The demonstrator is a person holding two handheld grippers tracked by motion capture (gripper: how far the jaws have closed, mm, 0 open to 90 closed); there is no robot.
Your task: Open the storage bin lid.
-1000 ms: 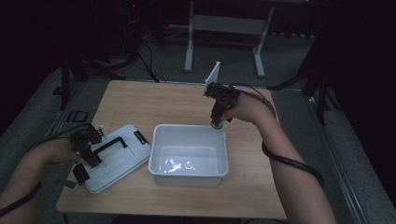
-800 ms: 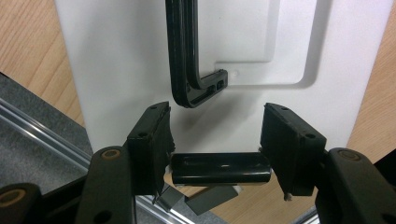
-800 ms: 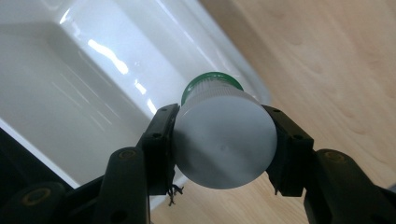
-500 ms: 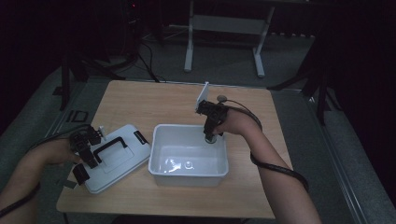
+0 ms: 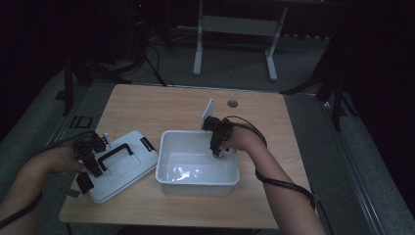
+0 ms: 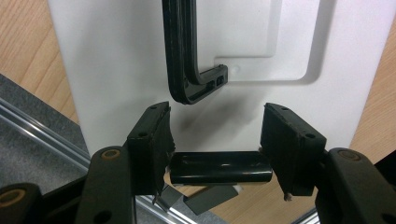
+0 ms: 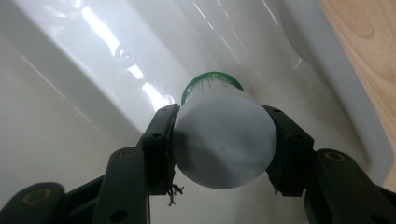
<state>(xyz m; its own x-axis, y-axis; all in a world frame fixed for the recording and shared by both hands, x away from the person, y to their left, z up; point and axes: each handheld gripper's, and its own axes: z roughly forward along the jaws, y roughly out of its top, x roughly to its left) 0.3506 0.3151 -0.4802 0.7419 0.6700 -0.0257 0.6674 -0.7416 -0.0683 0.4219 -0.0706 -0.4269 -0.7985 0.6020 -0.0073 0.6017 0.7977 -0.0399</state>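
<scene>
the bottle (image 7: 223,140) sat clamped between my right gripper's (image 5: 217,147) jaws, green end pointing down into the white tub (image 5: 172,178). a second before i held it above the tub's far rim; now it was inside, so probably a drop-off. my left gripper (image 6: 219,149) hung open over the lid (image 5: 128,166), straddling its black latch (image 6: 219,168).
</scene>
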